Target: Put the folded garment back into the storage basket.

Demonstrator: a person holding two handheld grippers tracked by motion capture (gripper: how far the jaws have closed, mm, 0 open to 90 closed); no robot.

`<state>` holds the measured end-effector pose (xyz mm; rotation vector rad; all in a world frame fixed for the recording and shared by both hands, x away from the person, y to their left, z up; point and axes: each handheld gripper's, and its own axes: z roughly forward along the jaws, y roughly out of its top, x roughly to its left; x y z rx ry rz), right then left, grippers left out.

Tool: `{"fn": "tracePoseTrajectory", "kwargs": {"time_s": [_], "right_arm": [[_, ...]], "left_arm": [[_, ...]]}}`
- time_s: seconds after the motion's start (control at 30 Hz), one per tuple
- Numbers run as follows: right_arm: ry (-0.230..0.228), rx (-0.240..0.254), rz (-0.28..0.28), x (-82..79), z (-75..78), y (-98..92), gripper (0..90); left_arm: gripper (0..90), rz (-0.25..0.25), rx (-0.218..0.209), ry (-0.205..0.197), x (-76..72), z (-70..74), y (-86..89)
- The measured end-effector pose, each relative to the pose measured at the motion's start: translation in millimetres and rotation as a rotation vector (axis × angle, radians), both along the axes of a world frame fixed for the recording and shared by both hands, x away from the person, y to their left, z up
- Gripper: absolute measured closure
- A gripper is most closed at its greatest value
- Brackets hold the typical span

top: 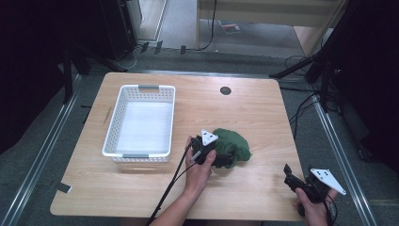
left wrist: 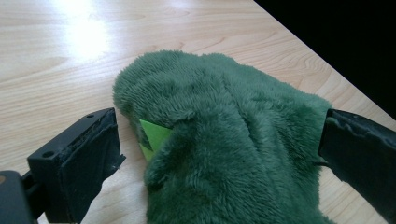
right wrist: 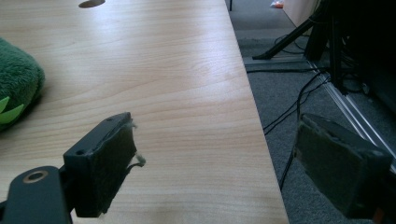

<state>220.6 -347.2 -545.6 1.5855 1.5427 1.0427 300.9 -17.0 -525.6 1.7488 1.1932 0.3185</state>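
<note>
A green plush toy (top: 233, 145) lies on the wooden table (top: 249, 108), right of centre. My left gripper (top: 221, 159) is at the toy's near-left side, open, its jaws standing either side of the fur. In the left gripper view the plush toy (left wrist: 224, 140) bulges between the two pads (left wrist: 91, 161), with a light green felt piece (left wrist: 154, 136) showing; the pads stand apart at its sides. My right gripper (top: 292, 178) hangs open over the table's near right corner, nothing between its pads (right wrist: 107, 161). The toy's edge (right wrist: 16, 86) shows at the left of the right gripper view.
A white perforated basket (top: 141, 123) stands empty on the table's left half. A round cable hole (top: 225, 90) sits near the far edge. Past the right table edge (right wrist: 254, 116) lie floor, cables and black stand legs (right wrist: 299, 39).
</note>
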Motion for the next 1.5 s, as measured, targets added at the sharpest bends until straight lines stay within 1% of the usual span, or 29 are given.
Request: {"fn": "tracePoseTrajectory", "kwargs": {"time_s": [0.13, 0.23, 0.4, 0.43, 0.47, 0.57, 0.67, 0.7, 0.73, 0.8, 0.83, 0.87, 0.9, 0.93, 0.97, 1.03, 1.1, 1.17, 1.27, 1.37, 1.5], "right_arm": [[-0.001, -0.002, 0.003, 0.1, -0.1, -0.1, 13.1], [-0.001, 0.001, 0.002, -0.1, -0.1, -0.3, 13.1], [-0.002, 0.000, 0.002, -0.1, -0.1, -0.1, 13.1], [-0.003, 0.001, 0.002, -0.1, -0.1, -0.1, 13.1], [-0.003, 0.000, 0.002, -0.2, -0.1, -0.1, 13.1], [-0.001, -0.001, 0.002, -0.1, 0.0, 0.1, 13.1], [-0.001, -0.001, 0.002, -0.1, 0.0, 0.1, 13.1], [-0.001, 0.000, 0.002, -0.1, 0.0, 0.1, 13.1], [-0.001, -0.001, 0.002, -0.1, -0.1, 0.1, 13.1], [-0.002, 0.000, 0.002, -0.1, 0.0, 0.1, 13.1], [-0.002, 0.000, 0.002, -0.1, 0.0, 0.1, 13.1], [-0.001, 0.000, 0.003, -0.1, 0.0, 0.1, 13.1], [-0.001, 0.000, 0.003, -0.1, 0.0, 0.1, 13.1], [-0.001, 0.000, 0.003, -0.2, 0.0, 0.1, 13.2], [0.000, -0.001, 0.007, -0.1, -0.1, -0.1, 13.1], [-0.001, -0.004, 0.010, -0.2, -0.2, 0.1, 13.1], [0.001, -0.004, 0.010, -0.2, -0.1, 0.0, 13.2], [0.001, -0.003, 0.012, -0.2, -0.1, 0.0, 13.2], [0.002, -0.003, 0.011, -0.2, -0.1, 0.0, 13.2], [0.002, -0.001, 0.010, -0.2, -0.1, -0.2, 13.2], [0.003, -0.001, 0.010, -0.2, 0.0, -0.2, 13.2]], "left_arm": [[0.0, -0.011, -0.007, -0.003, 0.5, -2.0, -2.8], [0.0, -0.026, 0.003, -0.005, -0.8, -3.2, -5.5], [0.0, -0.034, 0.014, 0.022, -0.1, -8.7, -10.3], [0.0, -0.031, 0.031, 0.031, 0.4, -10.1, -11.2], [0.0, -0.030, 0.032, 0.040, 0.8, -11.7, -12.7], [0.0, -0.032, 0.067, 0.066, 1.8, -15.2, -16.9], [0.0, -0.027, 0.109, 0.068, 2.3, -15.2, -21.7], [0.0, -0.029, 0.105, 0.072, 2.8, -15.2, -23.2], [0.0, -0.026, 0.114, 0.071, 3.1, -15.5, -24.4], [0.0, -0.023, 0.147, 0.072, 3.7, -17.2, -27.8], [0.0, -0.021, 0.180, 0.078, 4.0, -19.2, -30.5], [0.0, -0.024, 0.208, 0.092, 4.6, -21.7, -33.3], [0.0, -0.027, 0.227, 0.091, 4.4, -24.0, -35.3], [0.3, -0.025, 0.246, 0.079, 3.4, -24.8, -36.8], [1.5, -0.025, 0.254, 0.076, 2.8, -24.3, -37.1], [6.8, -0.010, 0.254, 0.073, 2.8, -23.0, -36.5], [14.5, -0.010, 0.251, 0.069, 2.7, -22.0, -35.8], [19.6, -0.013, 0.253, 0.062, 2.1, -20.9, -34.9], [27.0, -0.015, 0.237, 0.051, 1.3, -17.5, -33.2], [31.1, -0.013, 0.215, 0.042, 0.7, -13.6, -31.2], [32.1, -0.018, 0.191, 0.022, -1.1, -5.2, -27.2]]}}
